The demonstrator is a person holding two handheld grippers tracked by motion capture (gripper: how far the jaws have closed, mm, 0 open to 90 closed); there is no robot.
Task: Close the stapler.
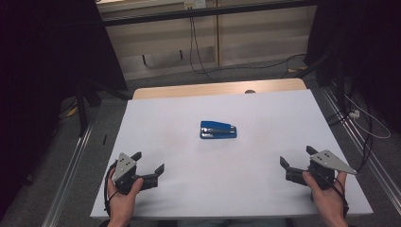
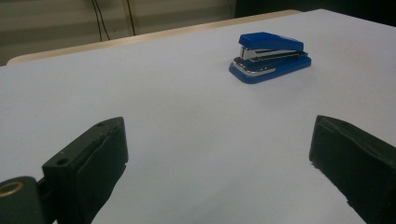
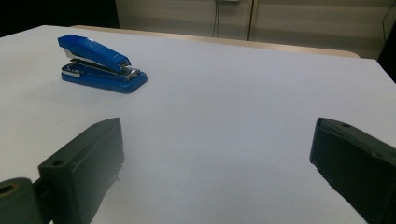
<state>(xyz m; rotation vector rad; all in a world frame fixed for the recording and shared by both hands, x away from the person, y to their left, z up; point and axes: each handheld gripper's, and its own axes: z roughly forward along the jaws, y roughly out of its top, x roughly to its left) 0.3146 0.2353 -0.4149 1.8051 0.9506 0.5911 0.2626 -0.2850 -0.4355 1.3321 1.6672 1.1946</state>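
Note:
A blue stapler (image 1: pixel 218 129) lies closed in the middle of the white table top (image 1: pixel 189 198). My left gripper (image 1: pixel 150 161) rests near the front left corner, held by a hand, jaws wide apart with nothing between them. My right gripper (image 1: pixel 297 156) sits near the front right corner, also open and empty. In the left gripper view the stapler (image 2: pixel 270 57) lies ahead and to the right, well beyond the gripper (image 2: pixel 219 154). In the right gripper view the stapler (image 3: pixel 99 65) lies ahead at the upper left, far from the gripper (image 3: pixel 217 156).
The table's wooden far edge (image 1: pixel 217 88) shows beyond the white sheet. Cables (image 1: pixel 198 52) trail across the grey floor behind the table. Metal rails (image 1: pixel 71 165) run along the floor on both sides, and dark curtains stand at left and right.

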